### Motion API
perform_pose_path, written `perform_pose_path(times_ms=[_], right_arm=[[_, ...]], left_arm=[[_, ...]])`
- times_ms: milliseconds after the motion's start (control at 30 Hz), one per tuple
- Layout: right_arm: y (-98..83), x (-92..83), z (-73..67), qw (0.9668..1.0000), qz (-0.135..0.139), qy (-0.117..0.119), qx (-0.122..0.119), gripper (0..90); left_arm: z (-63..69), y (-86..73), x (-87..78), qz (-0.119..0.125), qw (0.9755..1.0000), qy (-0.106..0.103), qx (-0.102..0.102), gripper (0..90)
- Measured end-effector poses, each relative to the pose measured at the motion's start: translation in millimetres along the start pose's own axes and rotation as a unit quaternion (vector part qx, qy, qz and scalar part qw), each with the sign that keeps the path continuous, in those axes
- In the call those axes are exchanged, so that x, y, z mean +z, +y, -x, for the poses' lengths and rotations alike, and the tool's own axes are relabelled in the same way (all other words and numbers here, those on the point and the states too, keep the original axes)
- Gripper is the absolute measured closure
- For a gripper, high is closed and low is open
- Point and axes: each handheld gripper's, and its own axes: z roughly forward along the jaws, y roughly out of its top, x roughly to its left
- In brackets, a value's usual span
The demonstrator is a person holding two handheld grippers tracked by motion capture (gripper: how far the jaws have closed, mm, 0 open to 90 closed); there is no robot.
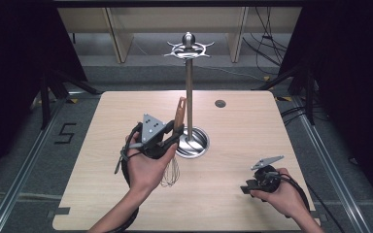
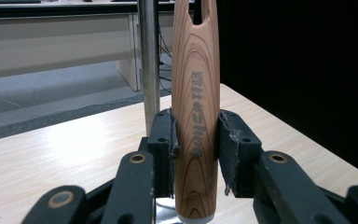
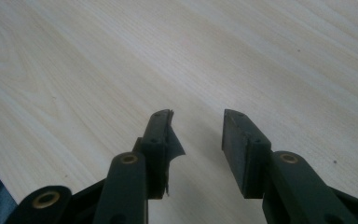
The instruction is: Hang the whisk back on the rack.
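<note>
- The left gripper [image 1: 174, 136] is held up above the middle of the table [image 1: 252, 194], just left of the rack's base, in the person's left hand [image 1: 145, 170].
- Its jaws are clamped on the wooden handle of a whisk [image 1: 178, 116]; in the left gripper view both pads press against the sides of the handle [image 2: 196, 107], which stands upright between them.
- The whisk hangs with its handle up and its wire loops [image 1: 171, 172] down, the wires hovering over the table in front of the left hand.
- The handle has a slot cut in its top end and dark lettering printed down its length, seen in the left gripper view.
- A metal rack [image 1: 189, 87] stands at the middle of the table, towards the far side: a round, shiny base, a tall upright pole and a ring of curved hooks [image 1: 188, 48] under a ball at the top.
- In the left gripper view the pole [image 2: 149, 65] rises just left of the handle and behind it; the two are near but apart.
- The right gripper [image 1: 248, 188] rests low at the near right of the table, well apart from the whisk and the rack, held by the right hand [image 1: 284, 194].
- Its jaws stand apart with nothing between them; the right gripper view looks past them [image 3: 198, 135] at bare wood grain.
- A small dark round hole [image 1: 220, 103] sits in the table top near the far edge, right of the pole.
</note>
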Motion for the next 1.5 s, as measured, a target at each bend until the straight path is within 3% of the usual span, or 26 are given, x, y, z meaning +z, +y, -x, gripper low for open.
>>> perform_pose_path(times_ms=[100, 133, 167, 833, 867, 967, 1033, 1067, 1500], right_arm=[[0.1, -0.1, 0.0, 1.0000, 0.001, 0.001, 0.000, 63.0], [-0.1, -0.5, -1.9, 0.9999, -0.003, 0.004, 0.011, 63.0], [0.0, 0.2, 0.4, 1.0000, 0.004, 0.000, -0.001, 63.0], [-0.1, 0.6, 0.1, 1.0000, -0.001, 0.002, 0.004, 62.6], [0.0, 1.7, 1.8, 1.0000, 0.005, 0.001, -0.007, 62.6], [0.0, 1.9, 1.9, 1.0000, 0.006, 0.002, -0.007, 62.6], [-0.1, 0.8, 0.0, 1.0000, -0.002, 0.003, 0.004, 62.5], [0.0, 1.9, 1.8, 1.0000, 0.006, 0.002, -0.008, 62.5], [-0.3, 1.5, 2.1, 0.9999, 0.010, 0.000, -0.007, 62.4]], left_arm=[[0.4, 1.5, -0.1, 0.000, 1.0000, 0.002, 0.000, 67.4], [0.0, 2.4, -0.1, 0.000, 1.0000, 0.002, 0.003, 67.4], [-0.2, 3.3, 0.0, 0.001, 1.0000, 0.003, 0.003, 67.4], [0.0, 16.1, -0.6, 0.013, 0.9999, 0.010, 0.004, 67.4], [-0.1, 17.5, -0.6, 0.015, 0.9998, 0.011, 0.005, 67.4], [0.2, 18.8, -0.6, 0.016, 0.9998, 0.012, 0.004, 67.4], [0.3, 20.2, -0.5, 0.017, 0.9997, 0.014, 0.007, 67.4], [0.9, 21.2, -0.2, 0.019, 0.9997, 0.013, 0.004, 67.4], [2.8, 30.7, -0.3, 0.031, 0.9994, 0.017, 0.005, 67.4]])
